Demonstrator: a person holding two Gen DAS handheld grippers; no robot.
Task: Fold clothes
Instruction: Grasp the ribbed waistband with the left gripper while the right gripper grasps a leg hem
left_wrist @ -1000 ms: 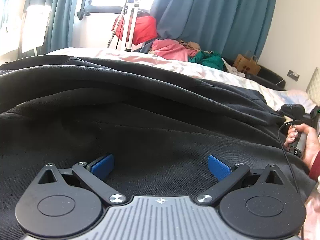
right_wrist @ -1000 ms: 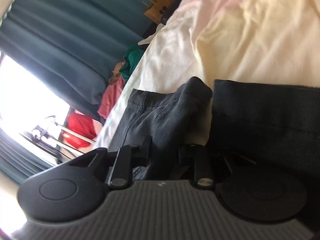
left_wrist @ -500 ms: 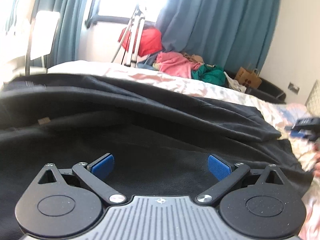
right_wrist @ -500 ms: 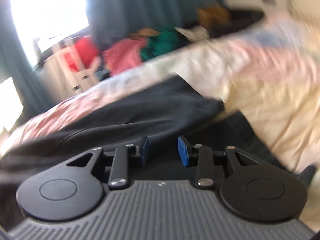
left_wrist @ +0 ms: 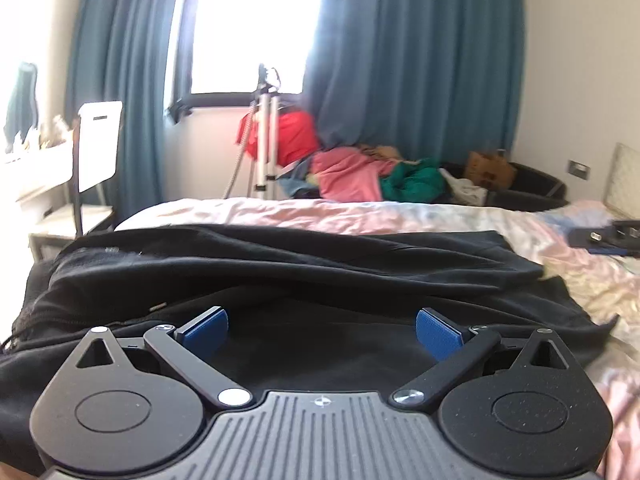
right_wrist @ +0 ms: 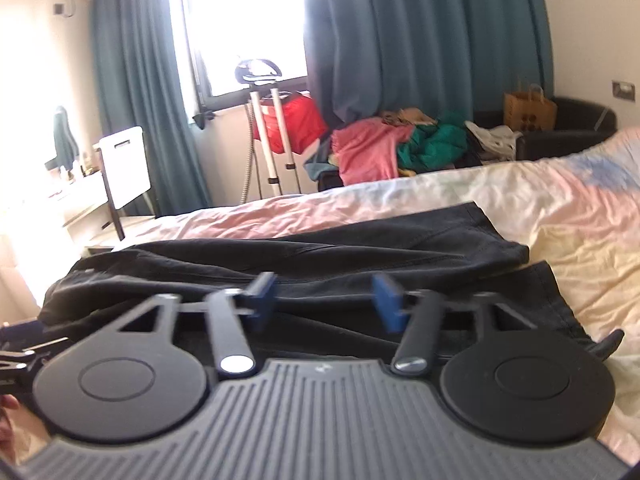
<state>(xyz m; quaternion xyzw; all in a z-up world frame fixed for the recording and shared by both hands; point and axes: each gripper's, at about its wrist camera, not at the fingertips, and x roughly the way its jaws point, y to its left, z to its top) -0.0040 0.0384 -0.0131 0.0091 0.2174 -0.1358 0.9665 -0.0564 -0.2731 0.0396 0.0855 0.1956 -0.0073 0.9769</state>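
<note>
On bed [left_wrist: 360, 212]: black garment [left_wrist: 320, 264] lies folded ahead of, below both tongs; left tongs [left_wrist: 322, 330] spread, empty; right tongs [right_wrist: 325, 300] opening, nothing between.

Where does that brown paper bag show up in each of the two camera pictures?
Left wrist view: the paper bag sits right of centre, far back beyond the bed, on a dark seat by the wall.
Right wrist view: the paper bag is at upper right, on the same dark seat.
Shared landmark: the pink clothes heaped left of the bag in both.
</note>
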